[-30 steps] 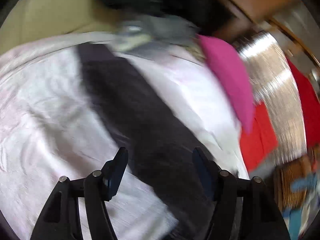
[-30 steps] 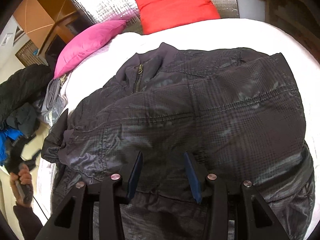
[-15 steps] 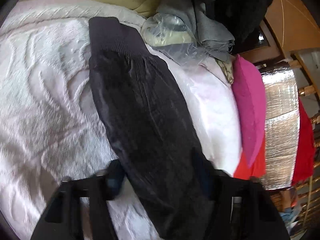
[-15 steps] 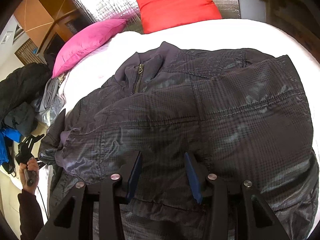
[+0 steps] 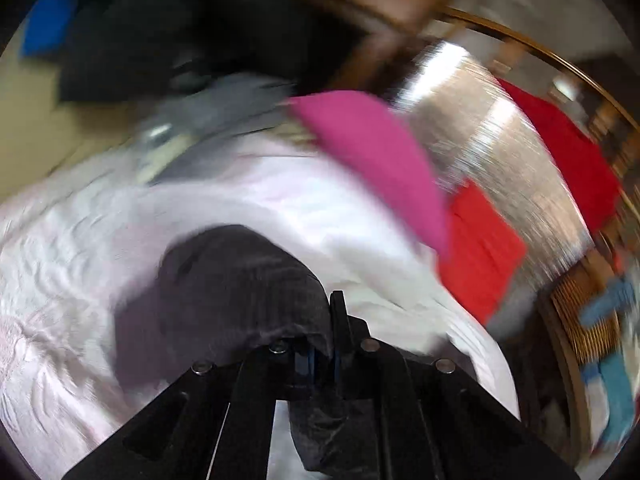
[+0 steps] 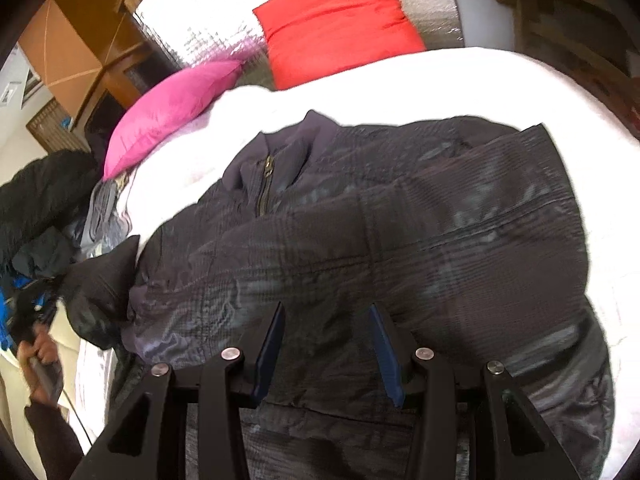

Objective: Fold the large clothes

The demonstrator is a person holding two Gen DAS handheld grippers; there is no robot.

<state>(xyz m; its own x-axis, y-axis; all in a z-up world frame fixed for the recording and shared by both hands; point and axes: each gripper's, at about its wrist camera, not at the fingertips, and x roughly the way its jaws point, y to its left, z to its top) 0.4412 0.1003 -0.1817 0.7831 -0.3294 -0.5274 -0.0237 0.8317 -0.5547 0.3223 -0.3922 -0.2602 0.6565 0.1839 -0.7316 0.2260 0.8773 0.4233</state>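
Jacket work is at the sleeve stage, by my reading: the dark quilted garment lies spread front-up on the white bed, collar and zip toward the pink pillow and red pillow, its body filling most of the right wrist view.

My left gripper has just been closing, and its jaws are now pressed together on the sleeve; dark fabric bunches between them and humps up in front of the camera, clear of the bedspread. The left view is smeared, so I cannot tell how much cloth is caught or whether the cuff is in the bite. In the right view the same sleeve hangs off the bed's left edge, just above the person's hand on the left handle.

My right gripper hovers low over the jacket's lower front with its jaws spread and nothing between them; I cannot tell whether the tips touch the cloth.

Next, I judge, the sleeve needs carrying across onto the chest and laying flat before the left jaws let go. The right gripper could pin the body so it does not drag along. The slippery shell may slide or bunch.
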